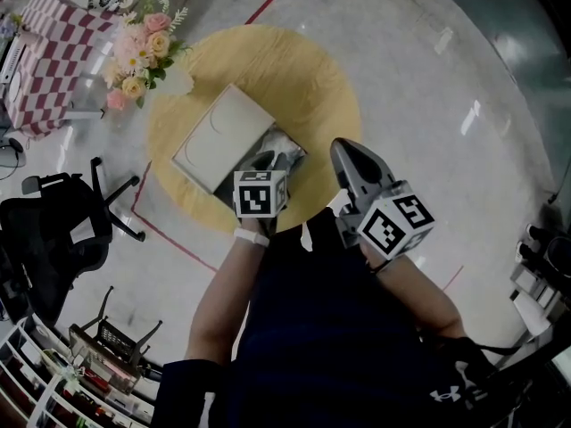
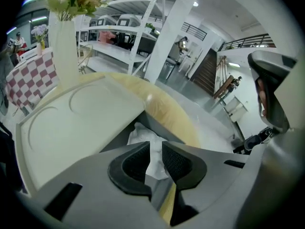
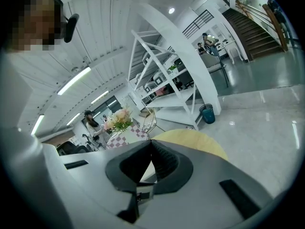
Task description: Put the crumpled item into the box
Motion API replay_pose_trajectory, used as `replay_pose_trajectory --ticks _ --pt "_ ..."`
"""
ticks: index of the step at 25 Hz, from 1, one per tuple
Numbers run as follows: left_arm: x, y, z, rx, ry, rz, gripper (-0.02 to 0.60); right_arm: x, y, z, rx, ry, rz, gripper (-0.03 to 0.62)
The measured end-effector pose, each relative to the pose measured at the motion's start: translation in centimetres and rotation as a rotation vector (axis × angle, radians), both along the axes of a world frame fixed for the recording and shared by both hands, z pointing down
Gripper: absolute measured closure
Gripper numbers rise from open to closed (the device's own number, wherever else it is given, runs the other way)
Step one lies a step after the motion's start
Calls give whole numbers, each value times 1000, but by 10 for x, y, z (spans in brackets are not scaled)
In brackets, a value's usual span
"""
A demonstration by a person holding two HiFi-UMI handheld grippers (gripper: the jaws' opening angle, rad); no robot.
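A grey box (image 1: 225, 189) lies on the round yellow table (image 1: 303, 69), and its white lid (image 1: 223, 136) rests across most of its top. My left gripper (image 1: 268, 161) reaches into the uncovered end of the box. In the left gripper view the jaws (image 2: 156, 144) stand close together with the crumpled white paper (image 2: 143, 133) pinched between the pads, just inside the grey box wall (image 2: 155, 122). My right gripper (image 1: 343, 148) is held up beside the table's near right edge. Its jaws (image 3: 150, 144) are shut with nothing between them.
A vase of pink and yellow flowers (image 1: 143, 47) stands at the table's far left edge. Beyond it is a chequered table (image 1: 49, 56), and a black office chair (image 1: 62, 221) is on the floor to the left. White shelving (image 3: 167, 80) rises behind the table.
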State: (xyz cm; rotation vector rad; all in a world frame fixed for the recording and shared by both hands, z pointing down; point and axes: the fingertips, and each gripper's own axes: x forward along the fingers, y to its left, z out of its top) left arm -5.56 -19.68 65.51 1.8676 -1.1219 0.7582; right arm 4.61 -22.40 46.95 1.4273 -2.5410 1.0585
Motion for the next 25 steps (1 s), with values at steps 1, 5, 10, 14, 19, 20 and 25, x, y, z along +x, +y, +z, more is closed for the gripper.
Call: replay_pose_trajectory --ticks 1,5,10,14,19,20,25 --pt "0 0 -6 14 9 -5 495 -1 1 -1 3 -1 -4 589" --pt "-1 -1 -36 76 48 -35 495 -5 7 -7 17 -6 -19 589" --pt "-12 2 -85 202 120 -94 497 -8 19 -14 38 -7 -34 589" --pt "-25 9 -121 278 144 -130 497 -12 29 -20 54 -9 -45 589" --pt "-38 17 -163 382 138 -145 497 -19 38 -31 84 -17 -67 589" --pt "-40 19 -171 403 135 -146 497 -21 39 -34 92 -17 -74 589" --pt "-42 28 -211 489 153 -153 505 -28 46 -52 139 -20 -105 589"
